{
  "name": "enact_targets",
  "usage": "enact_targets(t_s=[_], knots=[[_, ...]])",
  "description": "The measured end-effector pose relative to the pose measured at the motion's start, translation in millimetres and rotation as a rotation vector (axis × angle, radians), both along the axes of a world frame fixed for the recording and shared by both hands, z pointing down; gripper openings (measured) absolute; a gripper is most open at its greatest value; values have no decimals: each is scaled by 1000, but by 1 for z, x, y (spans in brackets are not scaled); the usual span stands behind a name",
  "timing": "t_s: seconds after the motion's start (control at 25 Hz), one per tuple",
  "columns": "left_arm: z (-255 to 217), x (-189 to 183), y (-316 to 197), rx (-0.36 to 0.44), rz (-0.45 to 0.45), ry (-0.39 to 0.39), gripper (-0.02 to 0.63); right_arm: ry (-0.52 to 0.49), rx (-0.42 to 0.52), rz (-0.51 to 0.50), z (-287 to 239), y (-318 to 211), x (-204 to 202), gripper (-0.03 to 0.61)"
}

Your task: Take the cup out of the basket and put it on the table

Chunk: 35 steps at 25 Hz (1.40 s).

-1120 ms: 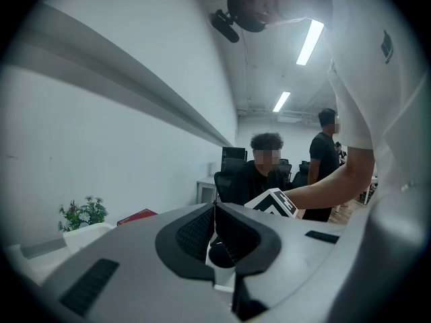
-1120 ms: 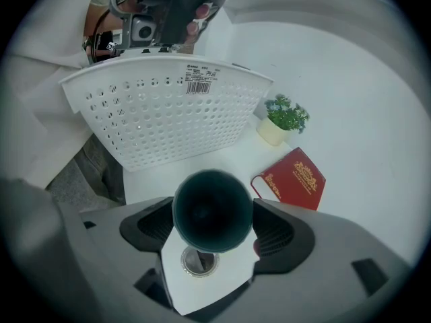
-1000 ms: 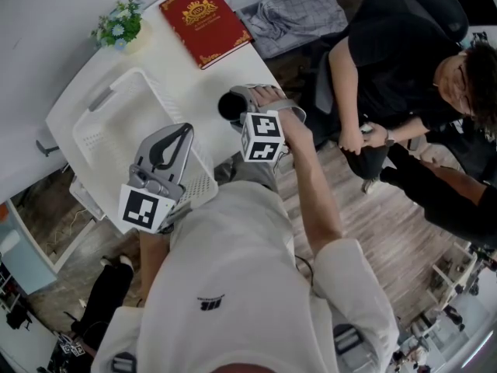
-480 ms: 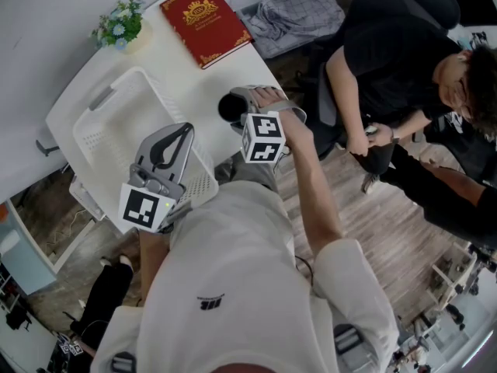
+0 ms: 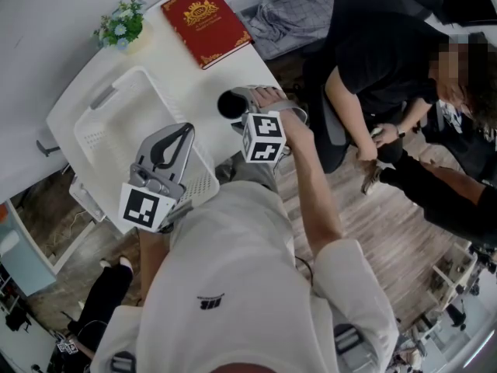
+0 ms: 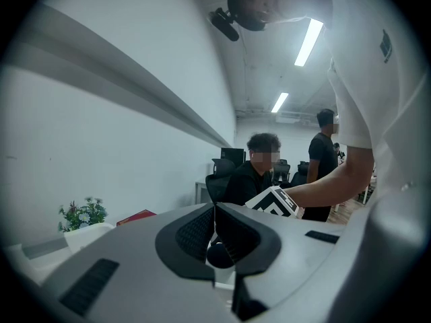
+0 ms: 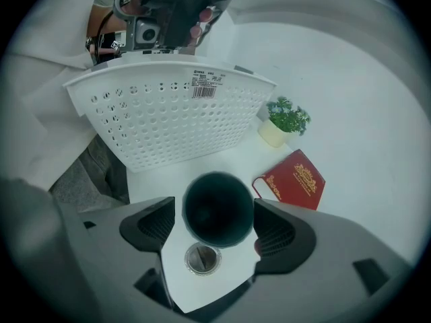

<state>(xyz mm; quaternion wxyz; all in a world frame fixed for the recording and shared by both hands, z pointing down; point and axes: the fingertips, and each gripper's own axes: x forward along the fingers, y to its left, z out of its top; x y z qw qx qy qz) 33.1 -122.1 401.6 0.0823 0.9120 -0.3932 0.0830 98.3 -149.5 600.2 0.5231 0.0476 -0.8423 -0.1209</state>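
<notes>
A dark cup (image 5: 228, 103) stands upright on the white table (image 5: 194, 72), just right of the white perforated basket (image 5: 116, 88). My right gripper (image 5: 241, 107) is around it. In the right gripper view the cup (image 7: 219, 207) sits between the two pads of the right gripper (image 7: 214, 219), which is open, with a thin gap at the left pad. My left gripper (image 5: 185, 133) hovers over the basket's near corner. Seen from its own view, the left gripper (image 6: 214, 210) is shut with nothing in it.
A red book (image 5: 206, 20) and a small potted plant (image 5: 120, 26) lie at the table's far end. A small round metal disc (image 7: 202, 259) is set in the table beside the cup. A seated person (image 5: 380, 68) is close to the table's right edge.
Both grippers and the cup have stayed put. Only the seated person at the right has shifted a little.
</notes>
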Motion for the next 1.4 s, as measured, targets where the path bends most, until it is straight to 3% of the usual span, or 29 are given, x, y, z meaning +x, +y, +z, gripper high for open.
enact_targets(t_s=[0.28, 0.4, 0.64, 0.96, 1.2, 1.4], knots=[[-3, 0, 3, 11, 3, 0, 15, -24, 14, 23, -7, 0, 1, 368], [-4, -1, 3, 15, 1, 5, 15, -97, 11, 64, -19, -2, 0, 367], [-7, -2, 1, 24, -1, 25, 15, -390, -17, 211, -70, -6, -3, 357], [-24, 3, -4, 58, 14, 72, 15, -747, 96, 384, -167, -14, 10, 68], [-50, 9, -7, 123, 48, 110, 15, -1117, 98, 456, -256, -3, 13, 22], [-73, 10, -11, 158, 67, 186, 15, -1219, 108, 456, -298, 11, 22, 12]])
